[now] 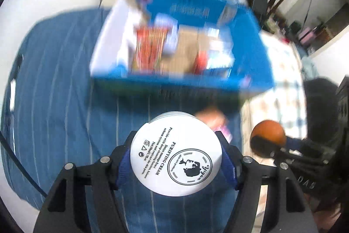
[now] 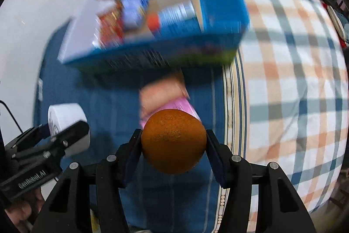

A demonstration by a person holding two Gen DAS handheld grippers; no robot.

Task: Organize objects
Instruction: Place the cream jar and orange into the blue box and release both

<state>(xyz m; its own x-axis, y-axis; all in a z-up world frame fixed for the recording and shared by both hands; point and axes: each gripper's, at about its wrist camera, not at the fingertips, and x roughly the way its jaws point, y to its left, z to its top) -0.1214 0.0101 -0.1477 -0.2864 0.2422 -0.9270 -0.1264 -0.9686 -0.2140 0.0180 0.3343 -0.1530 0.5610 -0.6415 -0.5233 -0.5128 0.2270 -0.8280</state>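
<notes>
Both grippers are loaded, left gripper [image 1: 176,156] clamping the cream jar [image 1: 176,156], right gripper [image 2: 173,143] squeezing the orange [image 2: 173,143], blue box [image 2: 222,21] straight ahead past both sets of fingertips.

I count one cream jar [image 1: 175,154], one orange [image 2: 173,141], one pink packet [image 2: 168,97], one blue box [image 1: 183,78], two grippers [image 1: 175,158] [image 2: 173,143].

The right gripper [image 2: 173,144] clamps an orange [image 2: 173,141] above a blue striped cloth [image 2: 109,102]. Beyond the orange lies a pink packet [image 2: 165,95], then a blurred blue box [image 2: 222,14]. Left of the orange, the left gripper [image 2: 65,137] holds a white jar [image 2: 65,117].
</notes>
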